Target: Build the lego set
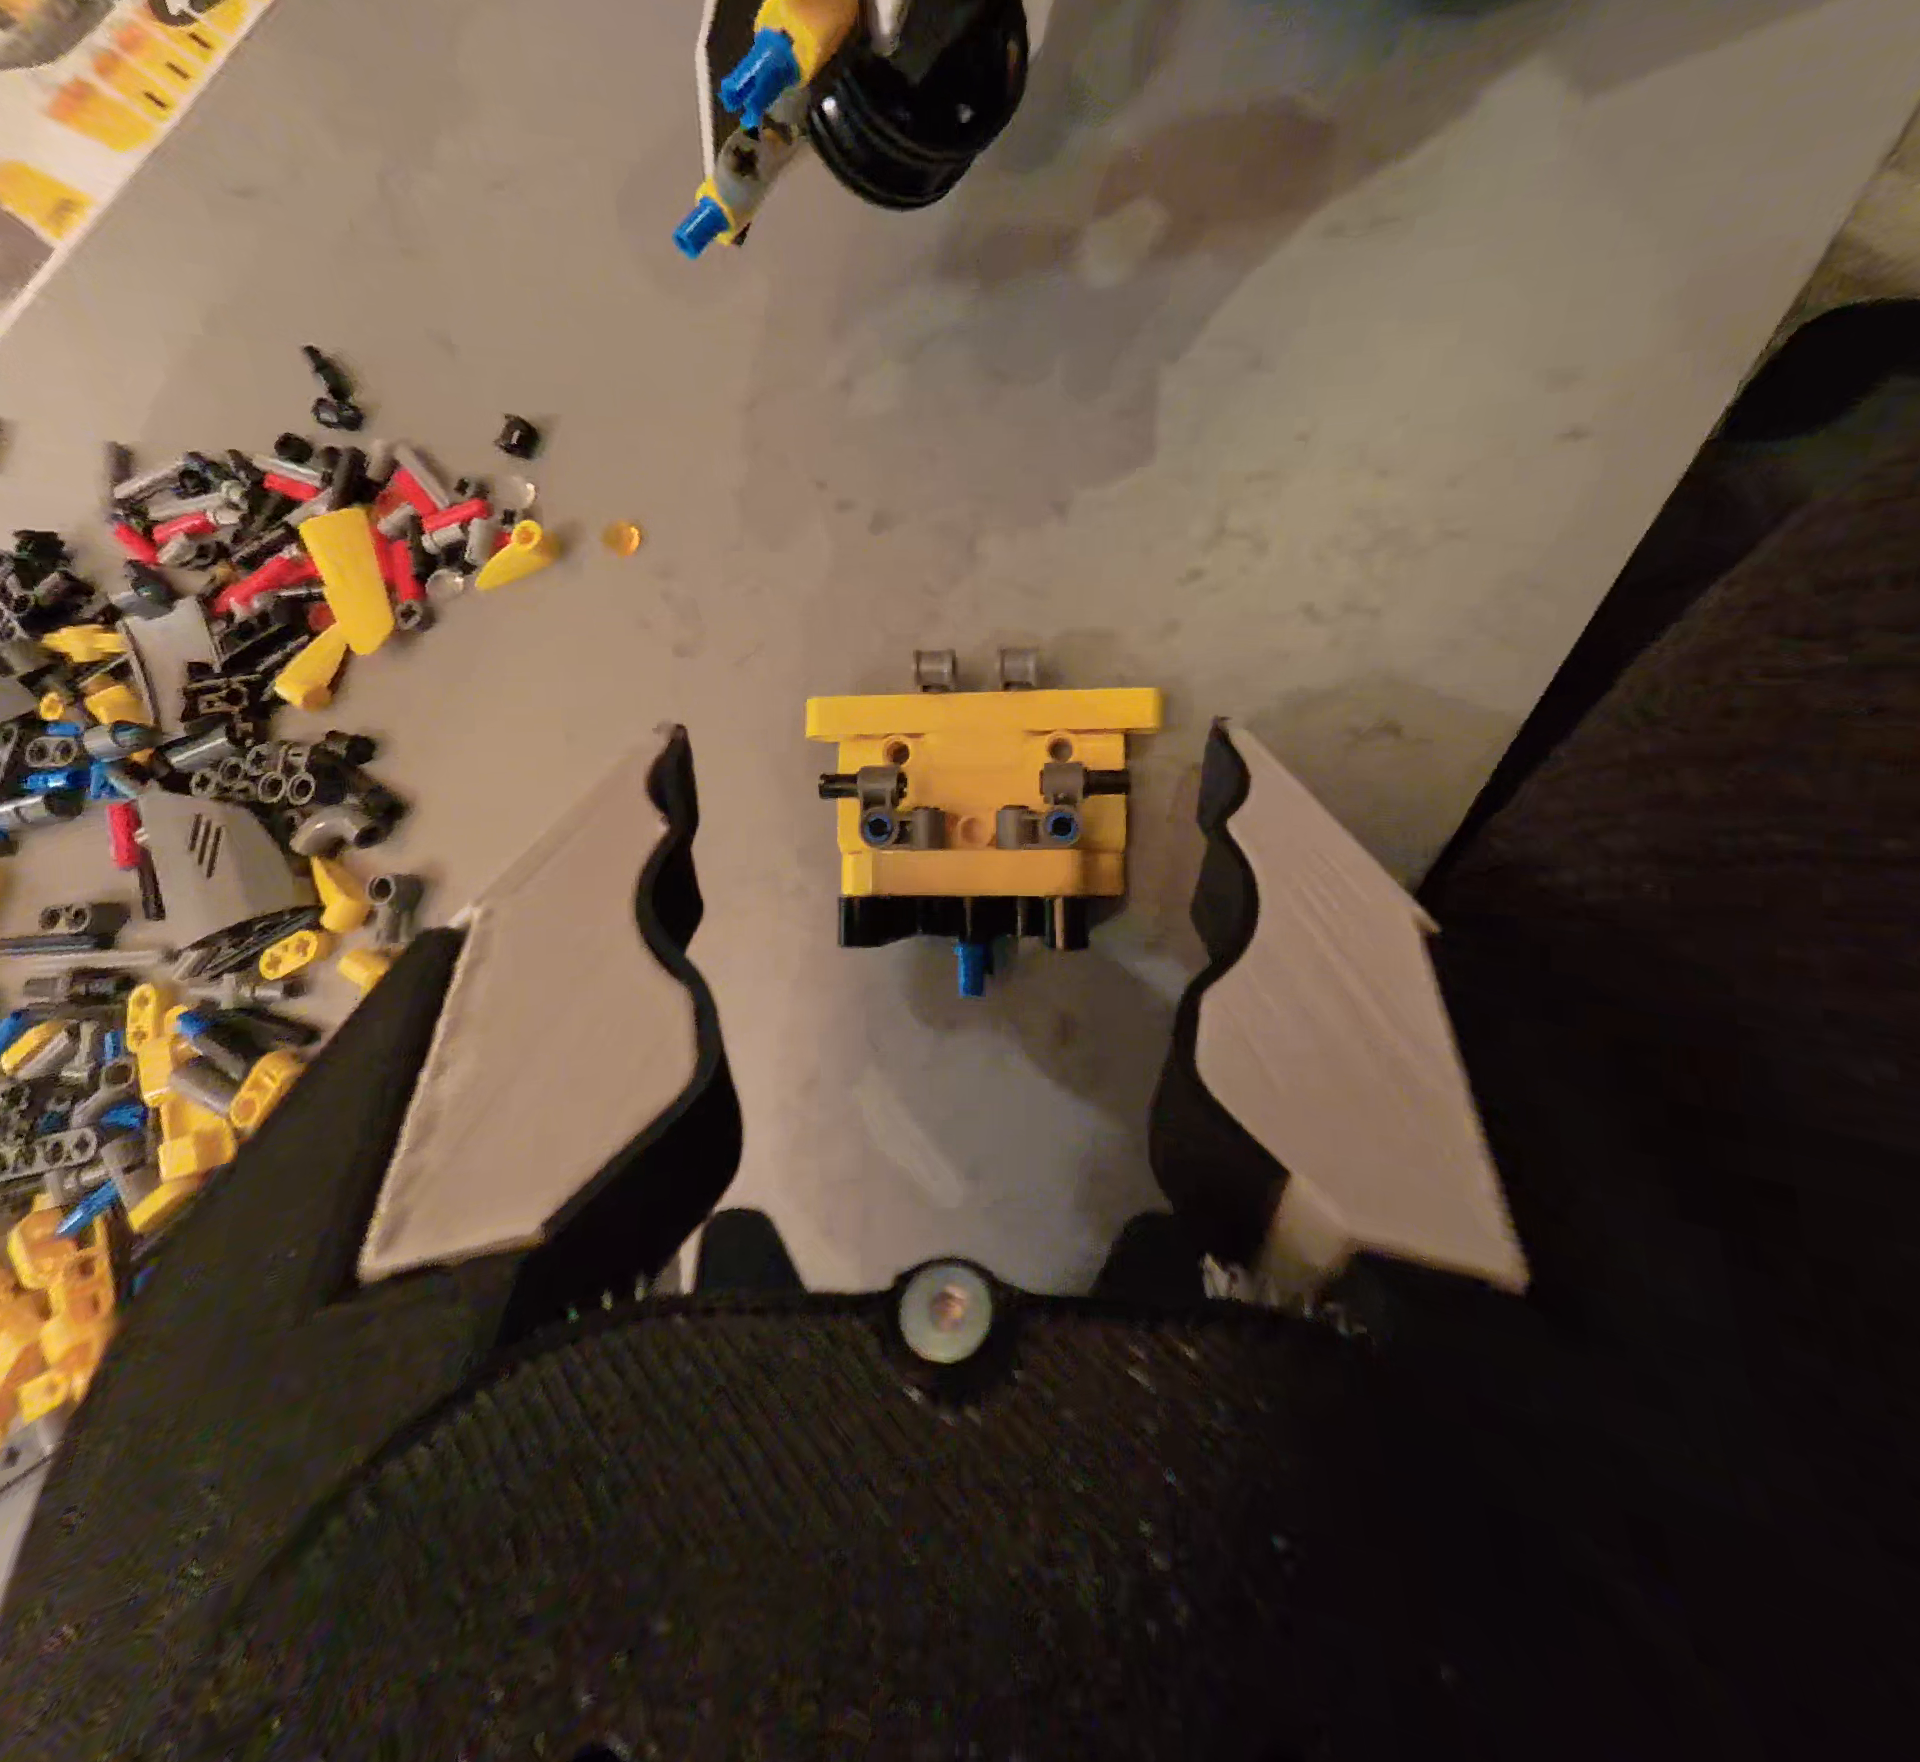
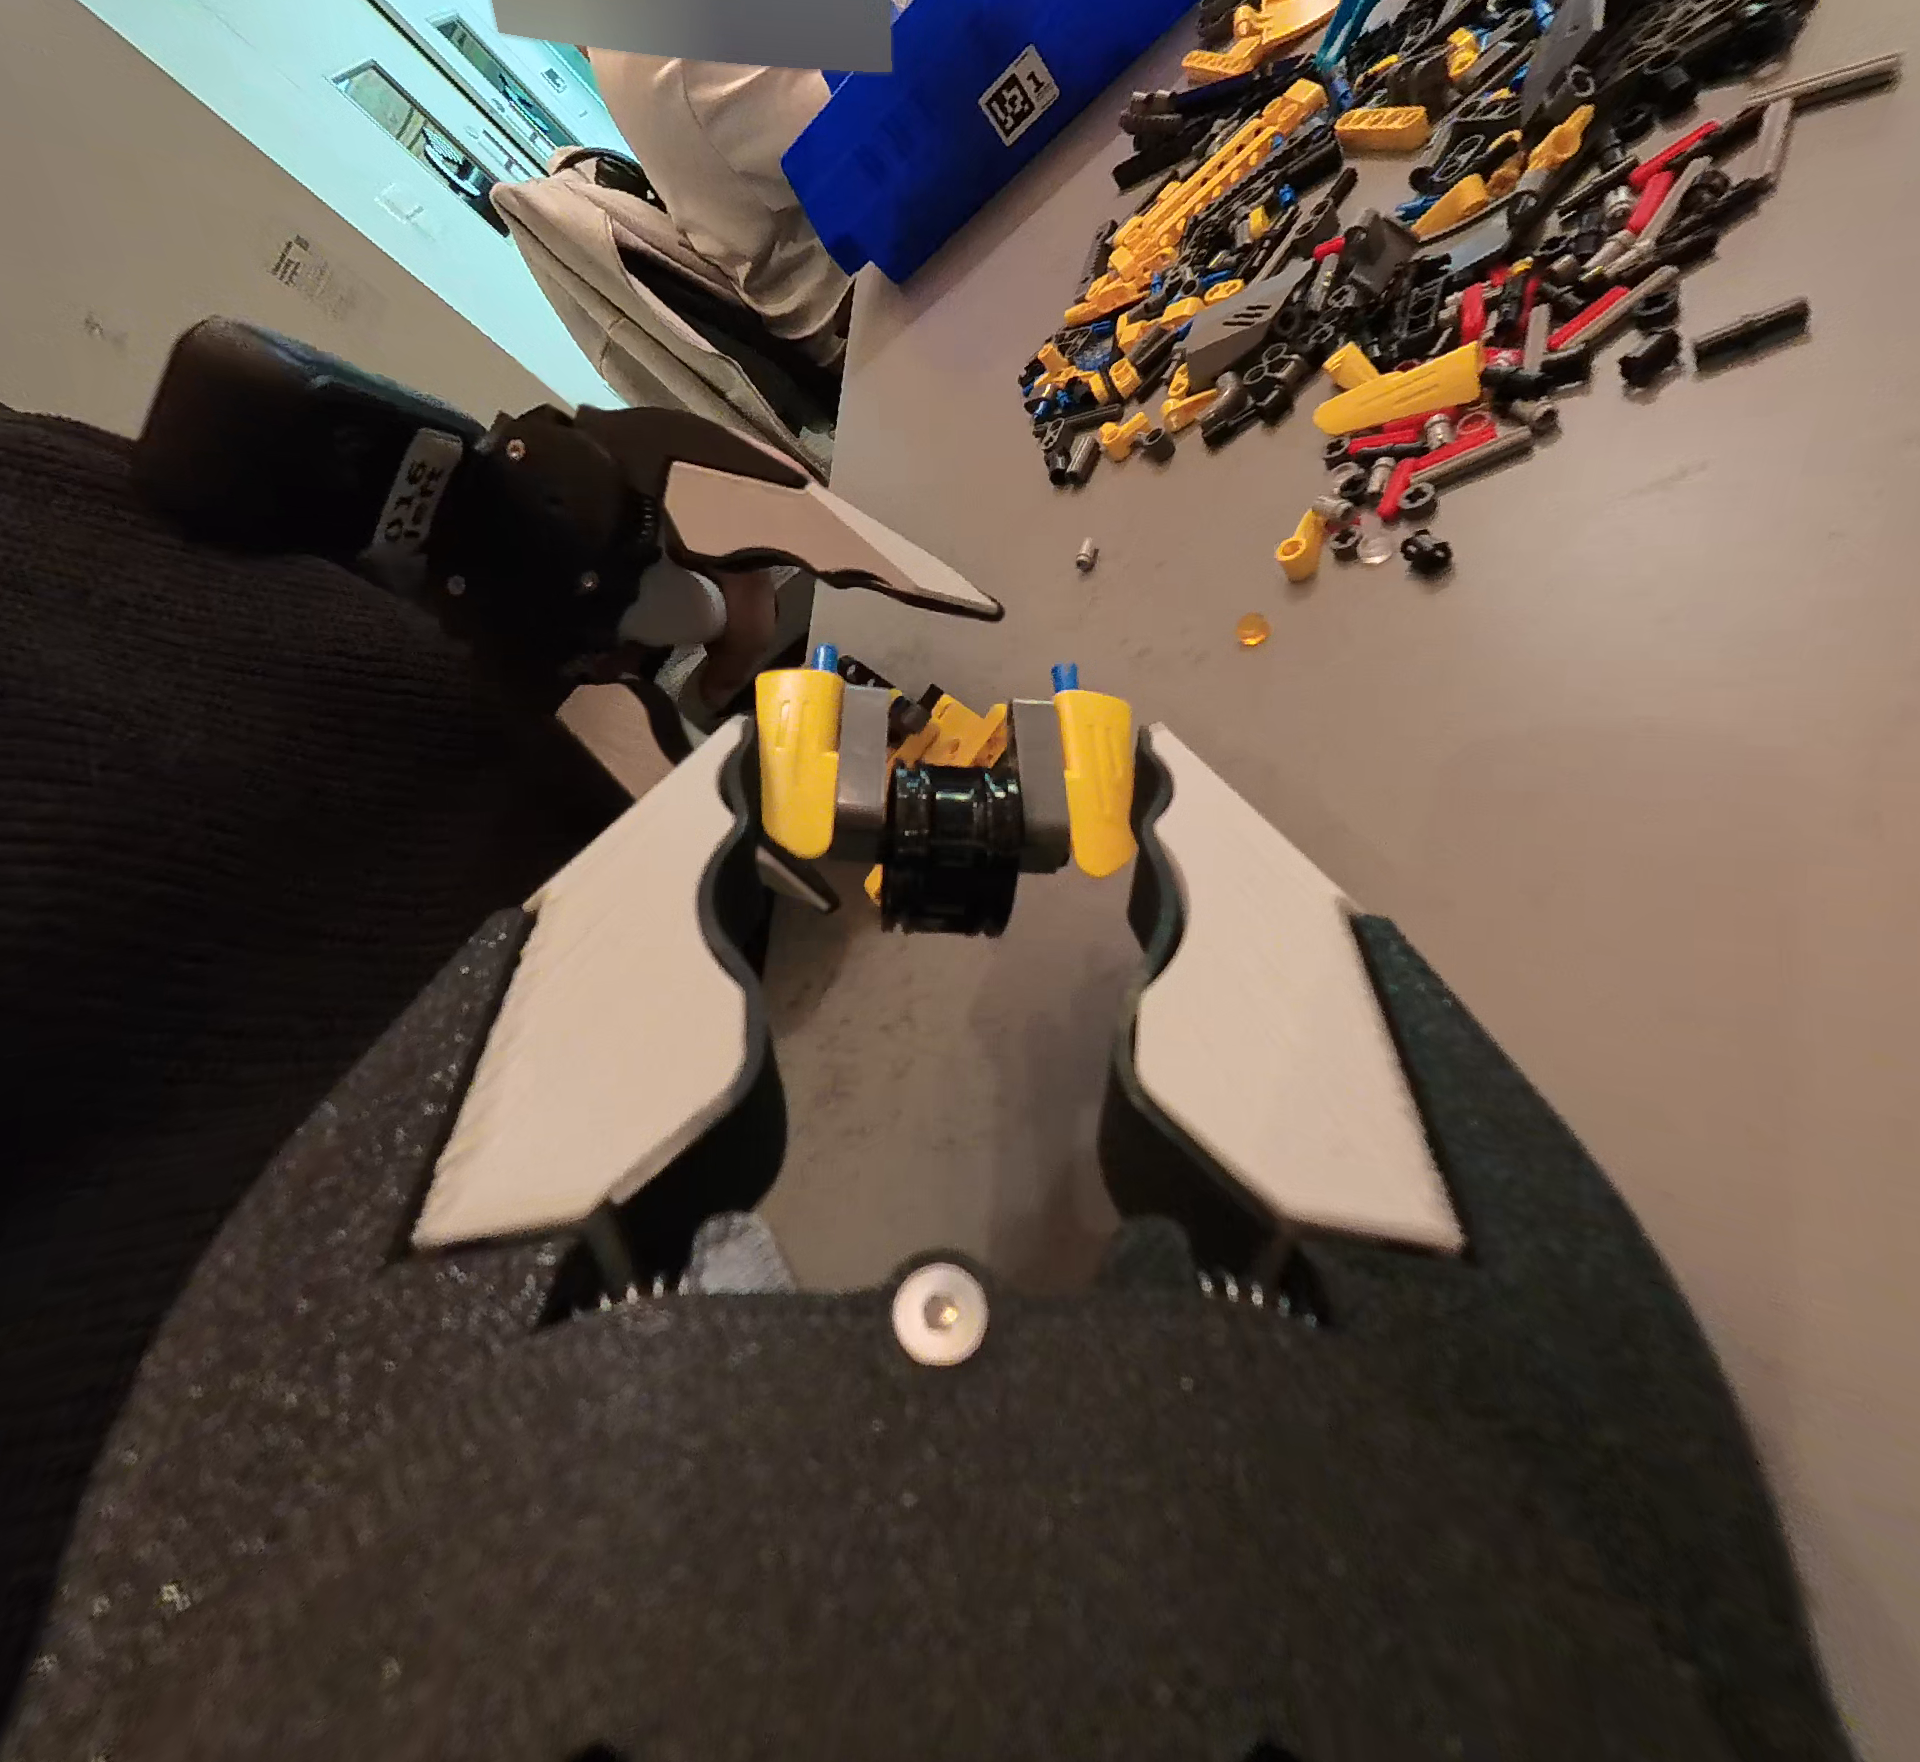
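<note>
Grey tabletop (image 1: 1039, 362) carries a loose pile of small building pieces (image 1: 187, 777) at one side; the left gripper (image 1: 945, 839) hovers spread wide, untouching, around a yellow and black block assembly (image 1: 977, 808) lying between its fingers. Well beyond it, the right gripper (image 2: 940, 808) is clamped on a wheel assembly (image 2: 945, 829) with yellow side panels and blue pins, lifted off the table

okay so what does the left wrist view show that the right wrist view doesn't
Only the left wrist view shows the yellow and black block assembly from above, lying between the open left gripper, and a sticker sheet at the table's far corner.

Only the right wrist view shows a blue bin and a seated person.

Both show the right gripper shut on a wheel piece with yellow panels and blue pins, the loose parts pile, an orange stud and the grey table.
</note>
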`<state>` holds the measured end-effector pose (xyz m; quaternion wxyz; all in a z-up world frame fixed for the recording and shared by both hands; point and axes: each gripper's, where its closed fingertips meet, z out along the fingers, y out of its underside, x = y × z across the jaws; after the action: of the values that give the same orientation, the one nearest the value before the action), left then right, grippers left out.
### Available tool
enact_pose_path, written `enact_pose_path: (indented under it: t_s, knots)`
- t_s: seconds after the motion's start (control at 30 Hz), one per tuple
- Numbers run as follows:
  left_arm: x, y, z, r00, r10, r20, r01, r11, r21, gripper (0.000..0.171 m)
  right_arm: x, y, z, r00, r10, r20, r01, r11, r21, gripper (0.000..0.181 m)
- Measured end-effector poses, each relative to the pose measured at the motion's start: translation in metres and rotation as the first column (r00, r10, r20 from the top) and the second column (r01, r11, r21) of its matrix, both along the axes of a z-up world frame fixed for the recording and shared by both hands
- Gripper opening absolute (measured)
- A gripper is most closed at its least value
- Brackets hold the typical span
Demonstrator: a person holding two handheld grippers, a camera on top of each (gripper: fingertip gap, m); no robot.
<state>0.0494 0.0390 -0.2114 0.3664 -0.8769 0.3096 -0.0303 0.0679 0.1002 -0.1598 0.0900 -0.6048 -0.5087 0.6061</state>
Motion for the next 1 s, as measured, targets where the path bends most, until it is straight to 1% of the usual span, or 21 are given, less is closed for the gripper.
enact_pose_path:
  t_s: [0.17, 0.2, 0.3, 0.37, 0.47, 0.53, 0.6, 0.73, 0.77, 0.8, 0.83, 0.87, 0.9, 1.0]
  knots:
    - [0.002, -0.004, -0.011, 0.995, 0.013, 0.101, -0.003, 0.995, -0.101, 0.084, 0.000, 0.000, 0.000, 1.000, -0.003, 0.000, 0.003, 1.000, 0.005, 0.070]
    - [0.002, -0.005, -0.013, 0.995, 0.013, 0.103, -0.001, 0.994, -0.111, 0.082, 0.000, 0.001, 0.000, 1.000, -0.006, -0.001, 0.006, 1.000, 0.003, 0.070]
    - [0.004, -0.007, -0.015, 0.995, -0.009, 0.104, 0.022, 0.992, -0.124, 0.065, 0.000, 0.003, 0.001, 1.000, -0.013, -0.005, 0.013, 1.000, -0.006, 0.070]
    - [0.004, -0.006, -0.015, 0.995, -0.019, 0.100, 0.032, 0.992, -0.122, 0.062, 0.000, 0.004, 0.001, 1.000, -0.015, -0.004, 0.015, 1.000, -0.010, 0.070]
    - [0.002, -0.003, -0.015, 0.995, -0.028, 0.098, 0.039, 0.992, -0.118, 0.062, -0.001, 0.005, 0.000, 1.000, -0.019, -0.005, 0.019, 1.000, -0.014, 0.070]
    - [-0.003, 0.005, -0.010, 0.997, -0.031, 0.068, 0.036, 0.996, -0.076, 0.062, -0.001, 0.007, 0.001, 1.000, -0.027, -0.009, 0.027, 1.000, -0.016, 0.070]
    - [-0.011, 0.017, 0.003, 0.998, -0.034, 0.054, 0.035, 0.999, -0.006, 0.062, -0.001, 0.012, 0.002, 0.999, -0.042, -0.019, 0.042, 0.999, -0.020, 0.070]
    - [-0.028, 0.047, 0.037, 0.992, -0.058, 0.110, 0.044, 0.991, 0.126, 0.062, -0.002, 0.025, 0.007, 0.994, -0.098, -0.053, 0.098, 0.995, -0.018, 0.070]
    - [-0.033, 0.056, 0.043, 0.989, -0.079, 0.126, 0.060, 0.987, 0.151, 0.062, -0.003, 0.029, 0.006, 0.992, -0.115, -0.056, 0.115, 0.993, -0.006, 0.070]
    - [-0.034, 0.062, 0.046, 0.981, -0.132, 0.144, 0.108, 0.981, 0.164, 0.062, -0.003, 0.032, 0.003, 0.990, -0.132, -0.050, 0.133, 0.991, 0.016, 0.070]
    - [-0.033, 0.065, 0.045, 0.966, -0.199, 0.165, 0.173, 0.972, 0.158, 0.062, -0.004, 0.037, -0.005, 0.987, -0.158, -0.021, 0.159, 0.986, 0.049, 0.070]
    - [-0.034, 0.070, 0.041, 0.954, -0.236, 0.185, 0.213, 0.968, 0.135, 0.062, -0.005, 0.042, -0.014, 0.983, -0.185, 0.011, 0.183, 0.980, 0.082, 0.070]
    - [-0.037, 0.074, 0.036, 0.948, -0.252, 0.197, 0.234, 0.966, 0.106, 0.062, -0.006, 0.043, -0.018, 0.981, -0.192, 0.031, 0.189, 0.978, 0.091, 0.070]
    - [-0.046, 0.088, 0.026, 0.938, -0.290, 0.187, 0.283, 0.957, 0.065, 0.062, -0.009, 0.046, -0.017, 0.977, -0.210, 0.024, 0.207, 0.975, 0.077, 0.070]
